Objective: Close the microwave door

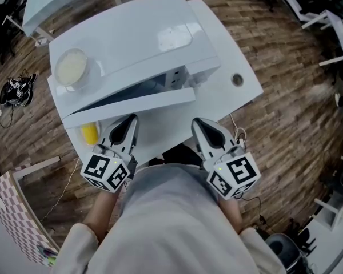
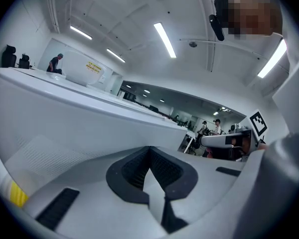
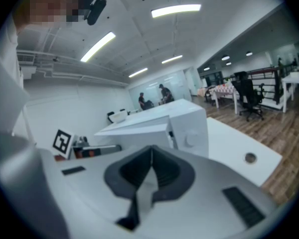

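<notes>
**Microwave door (image 1: 131, 103) ajar, just ahead of two empty grippers**

We see the microwave (image 1: 131, 39) on the white surface (image 1: 243, 93). Its door is angled partway out toward us, and the dark gap behind it widens toward the door's right-hand edge. The door stands just beyond both pairs of fingers, and neither pair touches it.

The left gripper (image 1: 126, 127) is held low over the near edge of the surface. In the left gripper view its fingers (image 2: 132, 171) are pressed together with nothing between them. The right gripper (image 1: 201, 125) is beside it, with a gap between the two. The right gripper view shows its fingers (image 3: 167, 171) together as well, holding nothing, with the microwave ahead of them.

A pale bowl (image 1: 72, 67) sits on top of the microwave, ahead and to the left of the left fingers. A yellow object (image 1: 90, 133) lies on the surface just left of those fingers. We cannot tell what it is. A round hole (image 1: 236, 79) in the surface lies ahead and to the right of the right fingers.
</notes>
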Tool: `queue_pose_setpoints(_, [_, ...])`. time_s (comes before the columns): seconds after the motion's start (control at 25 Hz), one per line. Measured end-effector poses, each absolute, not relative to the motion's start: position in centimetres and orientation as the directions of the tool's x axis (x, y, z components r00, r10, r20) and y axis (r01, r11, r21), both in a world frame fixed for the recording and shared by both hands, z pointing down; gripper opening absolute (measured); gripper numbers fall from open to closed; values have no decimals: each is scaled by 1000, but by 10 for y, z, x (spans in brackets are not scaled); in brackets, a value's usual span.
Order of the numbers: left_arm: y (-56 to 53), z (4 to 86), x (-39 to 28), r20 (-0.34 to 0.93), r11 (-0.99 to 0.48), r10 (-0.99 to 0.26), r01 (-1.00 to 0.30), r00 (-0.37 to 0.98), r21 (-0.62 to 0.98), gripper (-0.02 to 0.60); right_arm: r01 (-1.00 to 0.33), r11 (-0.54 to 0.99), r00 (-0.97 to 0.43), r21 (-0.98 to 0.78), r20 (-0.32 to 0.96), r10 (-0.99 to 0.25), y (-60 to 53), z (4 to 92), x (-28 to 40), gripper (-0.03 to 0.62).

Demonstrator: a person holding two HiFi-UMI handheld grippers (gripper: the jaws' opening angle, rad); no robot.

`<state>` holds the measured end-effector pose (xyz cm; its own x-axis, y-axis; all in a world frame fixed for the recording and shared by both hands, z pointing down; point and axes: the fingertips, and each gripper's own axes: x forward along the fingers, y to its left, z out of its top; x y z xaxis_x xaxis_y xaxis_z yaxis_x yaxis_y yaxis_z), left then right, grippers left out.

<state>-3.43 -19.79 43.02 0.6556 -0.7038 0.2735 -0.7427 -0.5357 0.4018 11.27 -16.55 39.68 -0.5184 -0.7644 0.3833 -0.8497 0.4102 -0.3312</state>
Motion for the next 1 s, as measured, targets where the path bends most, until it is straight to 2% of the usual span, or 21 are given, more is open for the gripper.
queue_pose_setpoints(1.0, [-221,430,-29,299,-498,-704,-748,644,438,18,-822,449,-563,-350,382,-733,-221,401,103,23])
